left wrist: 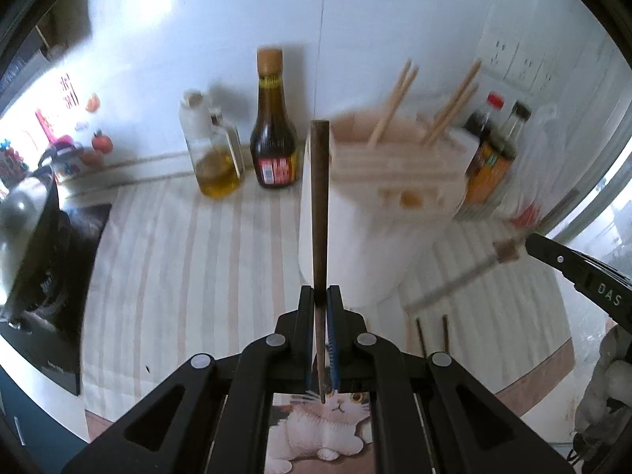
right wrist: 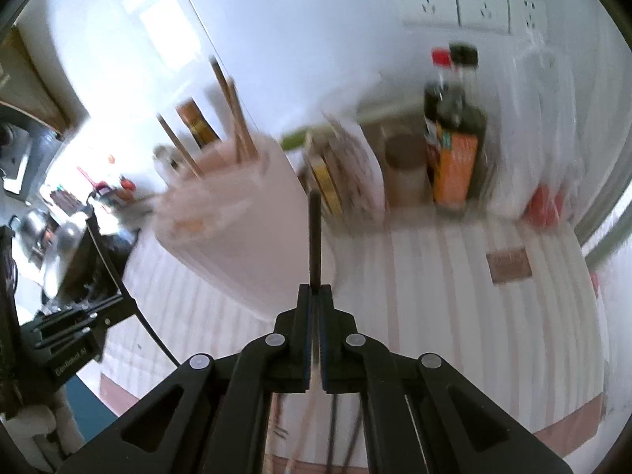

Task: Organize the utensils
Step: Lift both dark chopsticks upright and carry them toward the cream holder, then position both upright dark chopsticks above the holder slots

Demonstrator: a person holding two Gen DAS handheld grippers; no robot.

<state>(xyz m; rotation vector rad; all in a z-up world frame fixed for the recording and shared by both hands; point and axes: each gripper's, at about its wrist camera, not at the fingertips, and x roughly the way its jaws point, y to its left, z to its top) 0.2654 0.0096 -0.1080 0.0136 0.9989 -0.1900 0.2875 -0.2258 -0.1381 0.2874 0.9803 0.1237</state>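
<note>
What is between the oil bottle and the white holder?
The dark sauce bottle stands between the oil bottle and the white holder, in the left wrist view.

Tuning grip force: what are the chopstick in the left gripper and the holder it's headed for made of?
The dark brown chopstick in the left gripper looks like wood, matte, with faint lengthwise grain; lacquered bamboo is possible. The white cylindrical utensil holder looks like smooth plastic or glazed ceramic; motion blur leaves that open. The pale tan chopsticks standing in it look like bare bamboo.
</note>
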